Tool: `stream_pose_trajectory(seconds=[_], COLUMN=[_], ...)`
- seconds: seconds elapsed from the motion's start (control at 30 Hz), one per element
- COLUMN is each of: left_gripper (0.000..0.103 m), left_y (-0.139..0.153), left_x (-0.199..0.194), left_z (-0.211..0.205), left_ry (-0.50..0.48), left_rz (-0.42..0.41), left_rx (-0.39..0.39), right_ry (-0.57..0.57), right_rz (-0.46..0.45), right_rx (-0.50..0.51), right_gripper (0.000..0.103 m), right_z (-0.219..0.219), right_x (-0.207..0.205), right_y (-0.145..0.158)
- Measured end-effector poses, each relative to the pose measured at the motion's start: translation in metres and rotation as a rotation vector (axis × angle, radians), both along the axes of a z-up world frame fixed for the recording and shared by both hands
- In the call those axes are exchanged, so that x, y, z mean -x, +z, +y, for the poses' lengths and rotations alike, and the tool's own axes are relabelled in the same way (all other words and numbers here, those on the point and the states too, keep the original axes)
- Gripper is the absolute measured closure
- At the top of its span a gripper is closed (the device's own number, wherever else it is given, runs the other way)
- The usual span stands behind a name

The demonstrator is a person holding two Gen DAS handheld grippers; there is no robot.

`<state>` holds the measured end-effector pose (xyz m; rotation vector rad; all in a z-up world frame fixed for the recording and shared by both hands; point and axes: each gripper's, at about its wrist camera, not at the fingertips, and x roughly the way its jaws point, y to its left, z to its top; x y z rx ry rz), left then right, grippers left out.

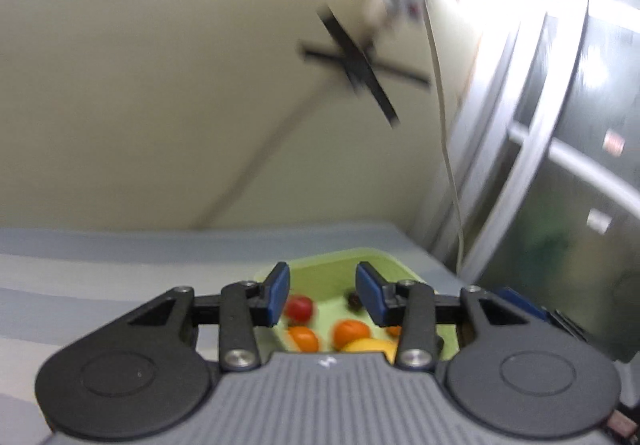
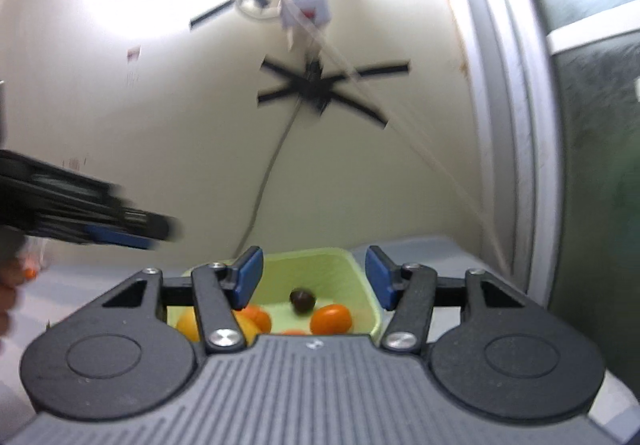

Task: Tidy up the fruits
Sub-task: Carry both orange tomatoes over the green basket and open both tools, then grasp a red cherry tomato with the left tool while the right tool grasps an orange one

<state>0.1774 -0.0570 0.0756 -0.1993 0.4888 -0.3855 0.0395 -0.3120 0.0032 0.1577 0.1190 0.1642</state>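
Grey surface carries our pale green bin near its far right corner. We hold the left tool and right tool above it, both spread and empty. Inside lie a yellow fruit, oranges, a red fruit and a dark fruit.

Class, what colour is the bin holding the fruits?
Light green bin, clearest in the right wrist view.

I see a cream wall with black tape crosses; a white cable hangs right of them, by a grey-framed window. Bright glare above.
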Motion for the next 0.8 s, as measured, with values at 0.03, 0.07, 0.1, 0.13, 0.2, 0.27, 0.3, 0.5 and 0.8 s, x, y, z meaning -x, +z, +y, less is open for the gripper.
stream_pose_trajectory(seconds=[0.03, 0.07, 0.1, 0.13, 0.2, 0.27, 0.3, 0.5, 0.8], left_gripper=[0.065, 0.065, 0.065, 0.065, 0.065, 0.067, 0.068, 0.068, 0.068], left_y=[0.005, 0.007, 0.007, 0.004, -0.008, -0.025, -0.035, -0.083, -0.077], left_x=[0.012, 0.024, 0.034, 0.046, 0.063, 0.074, 0.080, 0.098, 0.093], left_z=[0.017, 0.035, 0.049, 0.066, 0.091, 0.108, 0.115, 0.121, 0.072], left_ry=[0.026, 0.061, 0.093, 0.142, 0.229, 0.297, 0.321, 0.312, 0.086], left_rz=[-0.021, -0.036, -0.042, -0.039, -0.013, 0.027, 0.054, 0.163, 0.068], left_rx=[0.011, 0.016, 0.013, -0.002, -0.050, -0.107, -0.123, -0.105, -0.150], right_ry=[-0.011, -0.020, -0.028, -0.033, -0.009, 0.052, 0.090, 0.345, 0.357], right_rz=[-0.026, -0.051, -0.068, -0.076, -0.056, -0.037, -0.023, 0.186, 0.353], right_rx=[-0.007, -0.011, -0.014, -0.022, -0.059, -0.108, -0.121, -0.081, 0.087], right_gripper=[0.044, 0.044, 0.045, 0.049, 0.057, 0.057, 0.057, 0.057, 0.057], right_z=[-0.001, -0.002, -0.003, -0.003, -0.003, 0.002, 0.008, 0.082, 0.137], right_x=[0.005, 0.008, 0.011, 0.014, 0.016, 0.024, 0.029, 0.041, 0.006], right_y=[0.001, 0.002, 0.003, 0.004, 0.009, 0.013, 0.013, -0.002, -0.012])
